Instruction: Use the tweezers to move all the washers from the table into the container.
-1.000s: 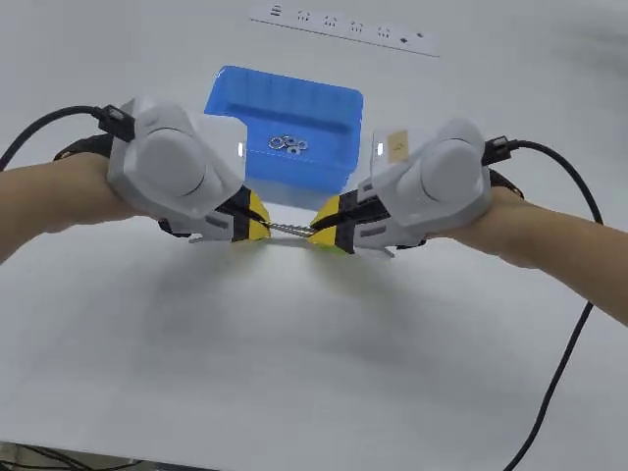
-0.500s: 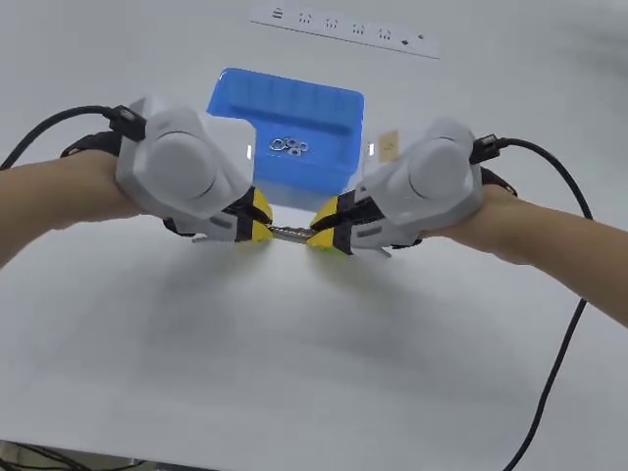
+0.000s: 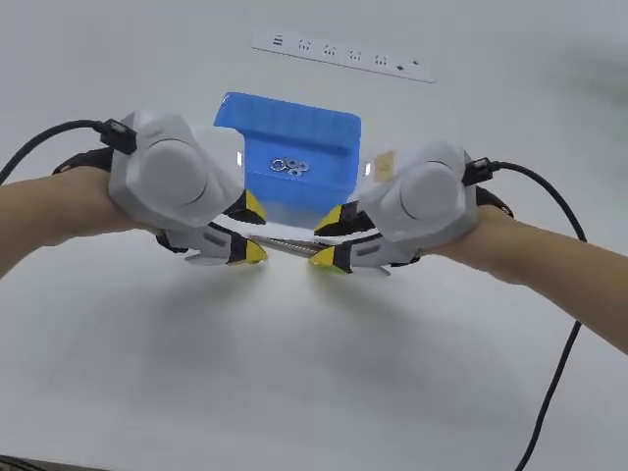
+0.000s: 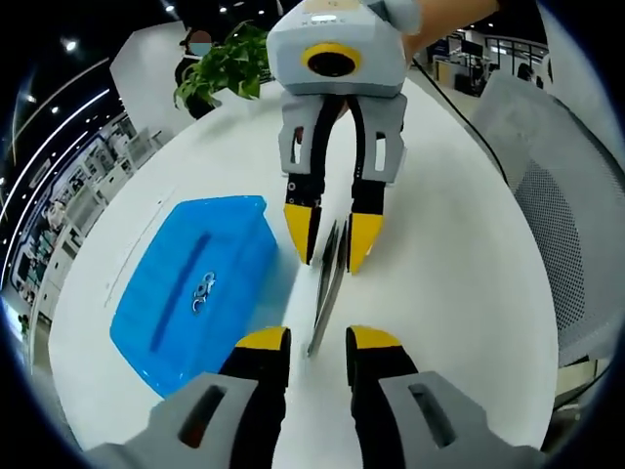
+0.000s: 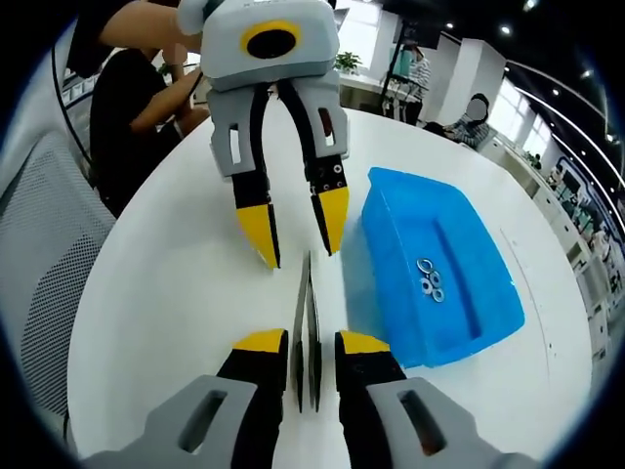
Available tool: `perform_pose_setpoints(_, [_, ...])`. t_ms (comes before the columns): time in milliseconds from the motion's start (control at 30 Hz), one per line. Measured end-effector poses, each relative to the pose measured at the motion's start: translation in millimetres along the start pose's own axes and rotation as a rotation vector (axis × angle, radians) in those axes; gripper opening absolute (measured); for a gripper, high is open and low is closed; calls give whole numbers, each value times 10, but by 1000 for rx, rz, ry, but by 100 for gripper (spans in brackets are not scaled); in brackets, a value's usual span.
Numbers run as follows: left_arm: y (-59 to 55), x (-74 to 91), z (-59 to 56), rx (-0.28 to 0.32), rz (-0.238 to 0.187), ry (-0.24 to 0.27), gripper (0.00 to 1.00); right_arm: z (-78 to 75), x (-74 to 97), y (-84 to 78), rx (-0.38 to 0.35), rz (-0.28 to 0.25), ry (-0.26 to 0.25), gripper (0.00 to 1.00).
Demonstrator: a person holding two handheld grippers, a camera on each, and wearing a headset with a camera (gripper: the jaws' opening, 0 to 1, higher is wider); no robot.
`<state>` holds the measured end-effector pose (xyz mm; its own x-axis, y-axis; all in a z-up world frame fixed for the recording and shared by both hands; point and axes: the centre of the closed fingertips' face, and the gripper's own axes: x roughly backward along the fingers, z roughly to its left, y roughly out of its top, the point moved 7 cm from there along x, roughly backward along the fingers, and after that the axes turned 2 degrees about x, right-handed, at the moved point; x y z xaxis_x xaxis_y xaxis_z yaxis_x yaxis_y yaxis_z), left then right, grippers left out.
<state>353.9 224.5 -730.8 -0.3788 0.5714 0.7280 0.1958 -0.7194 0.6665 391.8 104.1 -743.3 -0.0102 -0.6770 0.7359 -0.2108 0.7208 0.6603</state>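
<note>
We work at a wide white table (image 3: 294,392) in a bright open hall, a mesh chair (image 4: 576,244) at its edge. The blue container (image 3: 255,113) sits at 12 o'clock from the grippers, a power strip (image 3: 343,54) beyond. The left gripper (image 3: 250,230) and right gripper (image 3: 335,238) face tip to tip, jaws parted, neither clamping the tweezers (image 3: 289,245) lying between them. The washers (image 3: 290,166) lie inside the blue container.

Left gripper (image 3: 253,230) and right gripper (image 3: 332,239) stand nose to nose, jaws parted, with the tweezers (image 3: 285,241) bridging the narrow gap between them; neither has forward room. Directly behind that gap the blue container (image 3: 294,123) blocks any low path with its near wall, while its open top is accessible from above. Open table (image 3: 294,373) lies toward the person and on both flanks, and the power strip (image 3: 343,54) sits well beyond the container.
</note>
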Motion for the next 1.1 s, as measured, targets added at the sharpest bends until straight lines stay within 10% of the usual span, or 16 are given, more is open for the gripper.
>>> perform_pose_setpoints(567, [-144,891,-211,294,-252,263,73,113,961,162,-189,-199,-330,50])
perform_pose_setpoints(767, [-145,1209,-372,354,-290,311,100,355,1256,138,-180,-189,-386,62])
perform_pose_setpoints(1100, [1,1466,-617,353,-319,378,100,724,1457,-124,-177,-42,-438,93])
